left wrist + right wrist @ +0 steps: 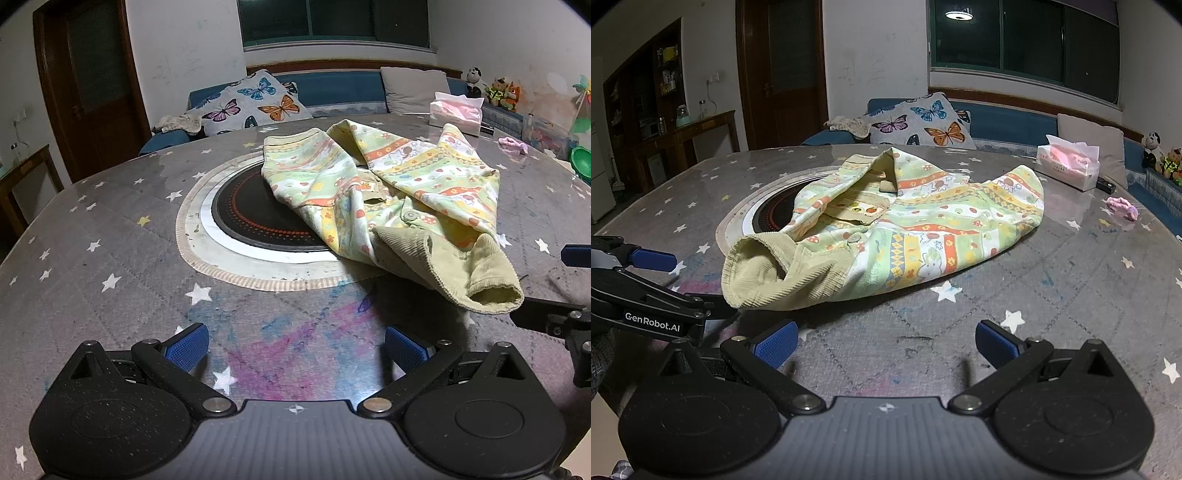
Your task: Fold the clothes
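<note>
A small child's jacket [391, 192] lies crumpled on the round table, inside out, with a patterned green, yellow and orange lining and a khaki corduroy cuff [484, 280] toward me. It also shows in the right wrist view [905, 229], with the cuff [757, 273] at its near left. My left gripper [297, 347] is open and empty, just short of the jacket's near edge. My right gripper [886, 343] is open and empty, in front of the jacket. The left gripper shows at the left edge of the right wrist view [650, 258].
The table has a grey star-print cover [110, 236] and a black round hob [255, 214] in the middle, partly under the jacket. A tissue pack [1067, 162] and a pink scrunchie [1123, 208] lie at the far right. A sofa with cushions [255, 103] stands behind.
</note>
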Motion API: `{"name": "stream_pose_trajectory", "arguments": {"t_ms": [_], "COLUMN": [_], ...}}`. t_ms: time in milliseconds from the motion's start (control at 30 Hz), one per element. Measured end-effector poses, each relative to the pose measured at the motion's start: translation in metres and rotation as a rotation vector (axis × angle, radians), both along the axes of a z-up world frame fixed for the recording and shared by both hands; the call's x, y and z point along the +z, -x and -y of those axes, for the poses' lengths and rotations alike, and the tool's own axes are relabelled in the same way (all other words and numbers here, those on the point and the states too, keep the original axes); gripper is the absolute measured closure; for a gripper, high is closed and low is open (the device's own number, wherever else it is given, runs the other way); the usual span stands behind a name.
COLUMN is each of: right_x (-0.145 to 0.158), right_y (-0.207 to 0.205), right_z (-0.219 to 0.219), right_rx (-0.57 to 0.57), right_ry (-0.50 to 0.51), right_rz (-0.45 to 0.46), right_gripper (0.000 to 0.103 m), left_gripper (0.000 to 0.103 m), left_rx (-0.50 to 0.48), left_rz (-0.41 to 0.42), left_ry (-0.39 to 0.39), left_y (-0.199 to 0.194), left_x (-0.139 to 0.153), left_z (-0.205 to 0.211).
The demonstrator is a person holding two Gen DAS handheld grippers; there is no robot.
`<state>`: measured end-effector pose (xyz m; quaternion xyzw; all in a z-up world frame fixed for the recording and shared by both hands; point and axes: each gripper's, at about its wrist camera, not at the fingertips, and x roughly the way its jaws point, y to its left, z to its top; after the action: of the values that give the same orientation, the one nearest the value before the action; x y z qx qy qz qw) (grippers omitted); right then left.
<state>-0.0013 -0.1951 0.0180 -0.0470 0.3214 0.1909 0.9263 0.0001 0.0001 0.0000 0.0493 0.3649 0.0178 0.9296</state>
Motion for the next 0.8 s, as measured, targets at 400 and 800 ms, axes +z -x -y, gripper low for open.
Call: {"name": "stream_pose_trajectory", "arguments": {"t_ms": [400, 800], "right_x": [-0.0005, -0.0019], "right_y": [0.0024, 0.0032], "right_z": [-0.0018, -0.0027], "right_rx": [0.001, 0.003], "right_ry": [0.002, -0.002], "right_rz": [-0.003, -0.007], "right_gripper": [0.000, 0.000], "left_gripper": [0.000, 0.000], "left_rx": [-0.010, -0.032], "left_rz": [-0.007, -0.015], "left_ry": [0.002, -0.007], "left_y": [0.0013, 0.0006], "left_x": [-0.0003, -0.0029], "left_z": [0.0025, 0.0052]}}
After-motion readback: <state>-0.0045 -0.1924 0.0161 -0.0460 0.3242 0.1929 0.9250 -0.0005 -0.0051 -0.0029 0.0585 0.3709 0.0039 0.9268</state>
